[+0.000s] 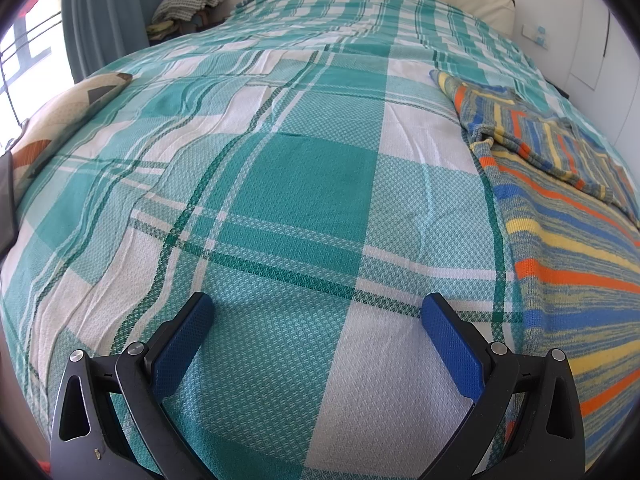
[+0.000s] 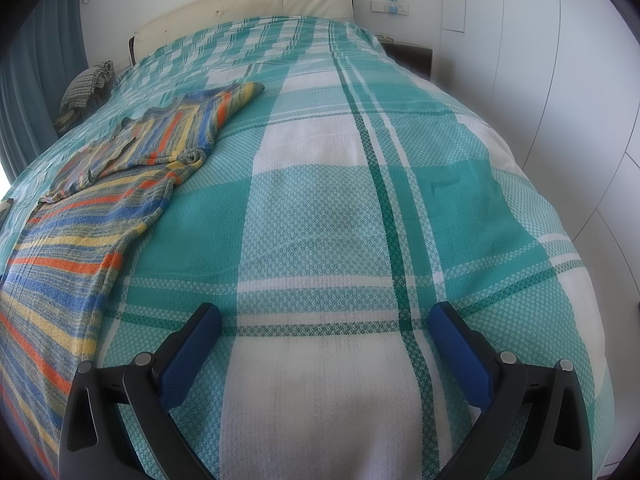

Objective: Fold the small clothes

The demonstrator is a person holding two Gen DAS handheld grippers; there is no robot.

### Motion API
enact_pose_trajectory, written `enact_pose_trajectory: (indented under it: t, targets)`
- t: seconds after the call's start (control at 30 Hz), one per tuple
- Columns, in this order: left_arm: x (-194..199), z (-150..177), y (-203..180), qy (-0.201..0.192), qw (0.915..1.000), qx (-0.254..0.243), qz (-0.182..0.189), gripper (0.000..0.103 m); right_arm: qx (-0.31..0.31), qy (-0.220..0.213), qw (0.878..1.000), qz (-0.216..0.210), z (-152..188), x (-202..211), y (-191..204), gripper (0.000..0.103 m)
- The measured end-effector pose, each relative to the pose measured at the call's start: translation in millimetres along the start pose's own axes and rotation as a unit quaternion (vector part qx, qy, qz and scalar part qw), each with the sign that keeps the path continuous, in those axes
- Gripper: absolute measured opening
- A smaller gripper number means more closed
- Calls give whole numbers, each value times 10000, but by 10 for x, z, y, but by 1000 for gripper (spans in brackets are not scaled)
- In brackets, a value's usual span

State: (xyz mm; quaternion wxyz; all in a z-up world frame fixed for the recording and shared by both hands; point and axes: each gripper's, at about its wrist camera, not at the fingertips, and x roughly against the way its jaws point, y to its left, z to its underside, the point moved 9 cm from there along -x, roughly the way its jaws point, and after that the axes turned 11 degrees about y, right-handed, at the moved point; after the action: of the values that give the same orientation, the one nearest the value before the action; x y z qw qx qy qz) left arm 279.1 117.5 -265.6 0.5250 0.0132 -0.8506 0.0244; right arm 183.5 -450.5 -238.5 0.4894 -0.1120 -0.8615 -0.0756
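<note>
Left wrist view shows the striped knit sweater (image 1: pixel 560 216) lying limp on the plaid bedspread (image 1: pixel 304 184) between both grippers, left gripper (image 1: pixel 316 312) and right gripper (image 2: pixel 324 320) fingers apart and empty; soft, light, floppy, best pinched at hem or shoulder.

The teal-and-white checked woven bedspread (image 2: pixel 320 220) lies bare ahead — open passage. One obstacle: the striped multicoloured knitted garment (image 1: pixel 560 220) beside it.
</note>
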Motion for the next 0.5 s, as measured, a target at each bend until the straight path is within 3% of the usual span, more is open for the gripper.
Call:
enact_pose_trajectory:
  t: [0.5]
  targets:
    - [2,5,-3,0,10000,10,23,103,0,4,10000,7,0,-2,3,103]
